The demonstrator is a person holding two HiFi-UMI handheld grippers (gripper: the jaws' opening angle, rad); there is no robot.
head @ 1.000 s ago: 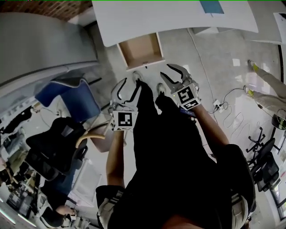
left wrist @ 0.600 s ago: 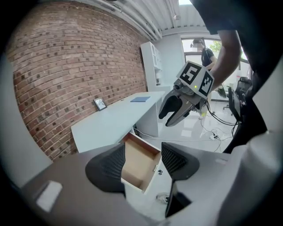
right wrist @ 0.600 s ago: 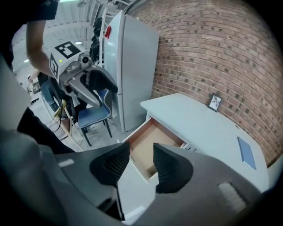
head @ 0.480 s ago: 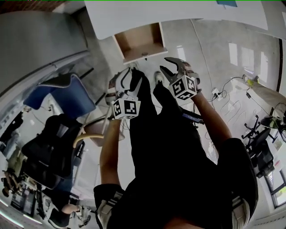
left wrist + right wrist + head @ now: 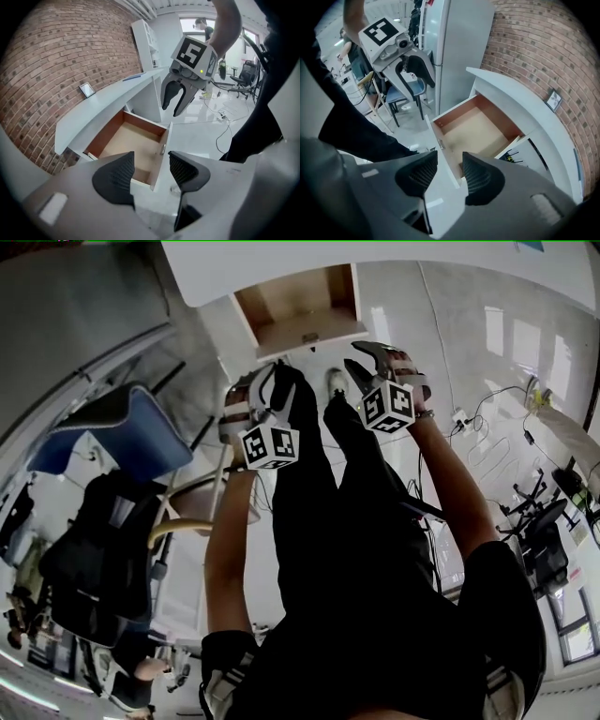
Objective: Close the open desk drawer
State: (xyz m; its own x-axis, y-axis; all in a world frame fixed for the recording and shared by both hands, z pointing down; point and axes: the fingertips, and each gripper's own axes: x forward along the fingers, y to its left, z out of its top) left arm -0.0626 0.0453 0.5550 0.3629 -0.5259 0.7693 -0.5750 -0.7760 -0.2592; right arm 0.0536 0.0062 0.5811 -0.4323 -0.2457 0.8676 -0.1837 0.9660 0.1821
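The open drawer (image 5: 298, 298) juts out from under the white desk (image 5: 216, 273), its wooden inside bare and its white front panel (image 5: 309, 336) facing me. My left gripper (image 5: 270, 382) hangs just below the front's left part, open; its jaws have just been closing a little with nothing between them. My right gripper (image 5: 364, 360) hovers off the front's right end, open and empty. In the left gripper view the drawer (image 5: 133, 143) and its small handle (image 5: 163, 149) lie beyond the gripper (image 5: 150, 171). In the right gripper view the drawer (image 5: 476, 124) shows past the gripper (image 5: 449, 176).
A blue chair (image 5: 112, 432) and a black office chair (image 5: 84, 559) stand at the left. Cables (image 5: 487, 418) trail over the glossy floor at the right. A brick wall (image 5: 56, 70) backs the desk. The person's black-clad legs (image 5: 328, 493) fill the middle.
Both grippers have sunk and tipped further downward, ending closer to the drawer front. The drawer stays open as before.
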